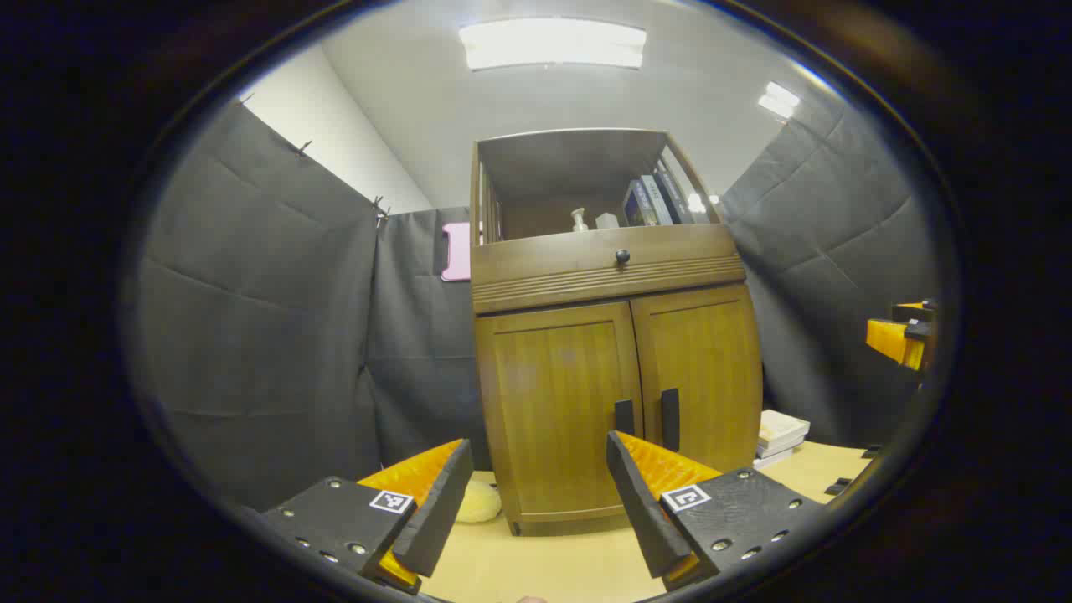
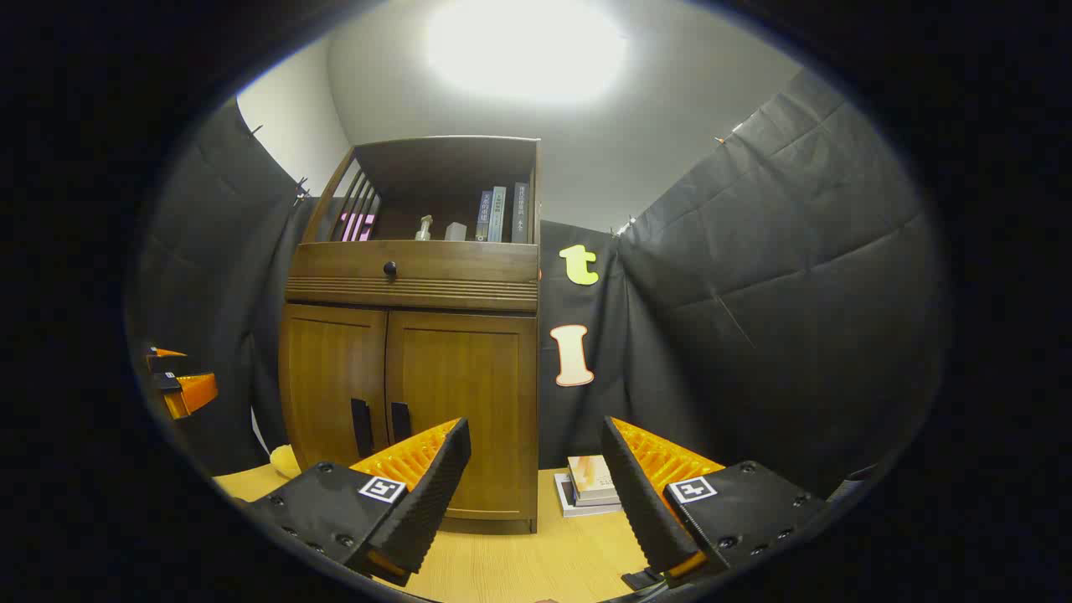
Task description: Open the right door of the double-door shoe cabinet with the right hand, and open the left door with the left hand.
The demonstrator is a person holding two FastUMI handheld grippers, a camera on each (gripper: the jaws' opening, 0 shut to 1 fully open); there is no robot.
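Observation:
A brown wooden shoe cabinet (image 1: 615,394) stands on the table with both lower doors shut. In the left gripper view its left door (image 1: 557,402) and right door (image 1: 703,377) each carry a dark vertical handle near the middle seam (image 1: 624,416) (image 1: 669,419). My left gripper (image 1: 536,477) is open, a short way in front of the left door. In the right gripper view the cabinet (image 2: 414,385) sits left of centre, its right door (image 2: 465,402) and handle (image 2: 400,421) just beyond my open right gripper (image 2: 536,469). The right gripper (image 1: 900,339) also shows at the left gripper view's right edge.
Above the doors is a drawer with a round knob (image 1: 622,255) and an open shelf holding books (image 1: 657,199) and small bottles. A stack of books (image 2: 590,484) lies on the wooden table (image 2: 519,561) right of the cabinet. A yellow fluffy thing (image 1: 477,502) lies at its left foot.

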